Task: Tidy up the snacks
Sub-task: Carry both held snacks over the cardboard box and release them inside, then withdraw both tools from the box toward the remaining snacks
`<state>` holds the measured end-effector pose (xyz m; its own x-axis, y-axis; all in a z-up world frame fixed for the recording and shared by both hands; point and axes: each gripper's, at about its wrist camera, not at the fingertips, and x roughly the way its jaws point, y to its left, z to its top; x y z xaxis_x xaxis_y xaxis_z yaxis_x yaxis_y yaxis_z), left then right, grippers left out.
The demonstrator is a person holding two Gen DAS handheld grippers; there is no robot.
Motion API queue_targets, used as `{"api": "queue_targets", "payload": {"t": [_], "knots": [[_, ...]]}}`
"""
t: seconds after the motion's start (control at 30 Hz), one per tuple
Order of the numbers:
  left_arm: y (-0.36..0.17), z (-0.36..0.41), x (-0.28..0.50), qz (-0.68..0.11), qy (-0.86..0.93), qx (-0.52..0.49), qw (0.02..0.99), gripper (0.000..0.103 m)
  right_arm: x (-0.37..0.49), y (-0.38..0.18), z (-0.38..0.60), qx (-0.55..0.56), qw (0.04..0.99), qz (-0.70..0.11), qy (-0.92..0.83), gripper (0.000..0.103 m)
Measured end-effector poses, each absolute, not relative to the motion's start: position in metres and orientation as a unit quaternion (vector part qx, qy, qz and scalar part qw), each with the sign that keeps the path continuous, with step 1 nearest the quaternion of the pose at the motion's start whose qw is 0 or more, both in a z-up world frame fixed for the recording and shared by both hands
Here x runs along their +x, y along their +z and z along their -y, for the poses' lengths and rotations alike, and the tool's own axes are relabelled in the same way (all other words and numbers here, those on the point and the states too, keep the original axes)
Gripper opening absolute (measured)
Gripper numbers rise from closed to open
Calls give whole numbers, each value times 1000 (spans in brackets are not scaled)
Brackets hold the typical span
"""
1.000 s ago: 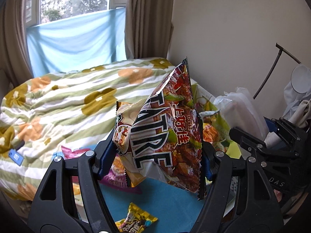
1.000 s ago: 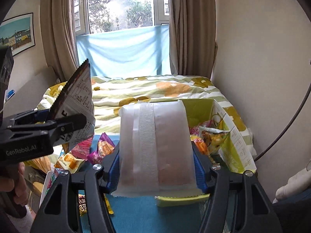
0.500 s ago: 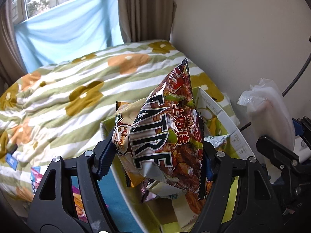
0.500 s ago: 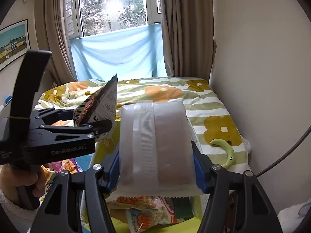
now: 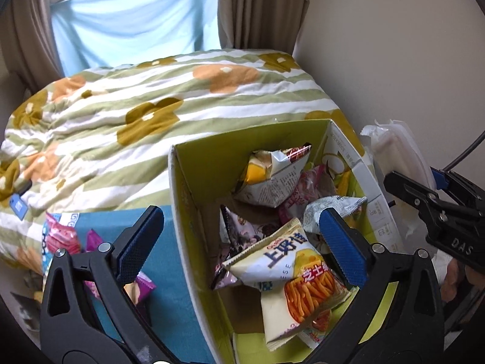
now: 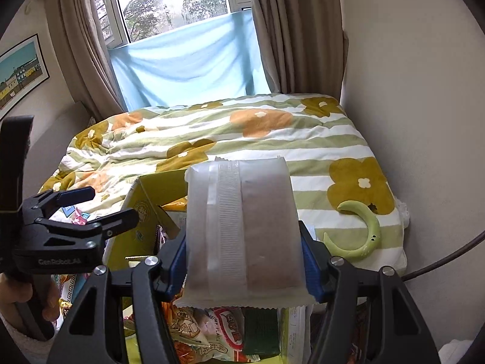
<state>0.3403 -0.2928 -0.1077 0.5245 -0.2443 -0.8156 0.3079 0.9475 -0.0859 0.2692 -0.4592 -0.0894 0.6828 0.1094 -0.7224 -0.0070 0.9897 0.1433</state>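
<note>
A yellow-green cardboard box (image 5: 194,200) holds several snack bags, among them a pale yellow cheese-stick bag (image 5: 291,270). My left gripper (image 5: 239,242) is open and empty, its blue pads spread over the box's left wall and contents. My right gripper (image 6: 242,254) is shut on a frosted white snack pouch (image 6: 242,230) held upright above the box (image 6: 145,188). The pouch and right gripper also show at the right edge of the left wrist view (image 5: 394,157). The left gripper shows open at the left of the right wrist view (image 6: 100,209).
The box stands on a teal surface (image 5: 169,273) beside loose pink and purple snack packs (image 5: 63,239). A bed with a flowered, striped quilt (image 5: 151,100) lies behind. A green crescent toy (image 6: 363,236) rests on the quilt. A wall is close on the right.
My left gripper moved over the box, opened and let go of the red-brown snack bag, which is no longer between its pads. My right gripper still holds the white pouch, now over the box.
</note>
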Motion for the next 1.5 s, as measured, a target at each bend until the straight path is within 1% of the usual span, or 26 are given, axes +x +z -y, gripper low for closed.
{"api": "queue_targets", "payload": {"t": [0.27,0.4,0.47,0.5,0.53,0.57,0.6,0.9,1.2,1.5], "knots": [[-108,263,321,-465,-118,0,877,102,297,-100,468,71,903,-421,52,59],[-104,253,315,-462,-94,4,882,102,314,-107,470,78,897,-431,50,60],[-104,248,310,-462,-86,2,883,102,318,-108,471,89,901,-422,54,63],[-104,246,308,-462,-83,1,883,102,318,-106,472,96,904,-412,58,75],[-104,243,305,-463,-80,1,883,102,318,-105,473,99,908,-404,57,95],[-105,241,302,-464,-78,0,882,102,317,-104,473,100,910,-398,54,101],[-107,240,299,-466,-77,-1,881,102,315,-104,473,100,912,-394,52,102],[-106,227,281,-466,-85,-11,881,102,295,-111,458,49,913,-401,51,102],[-81,212,260,-443,-95,-7,892,102,269,-85,450,41,920,-388,39,102],[-58,162,230,-411,-143,12,900,102,223,-53,412,50,926,-375,17,102]]}}
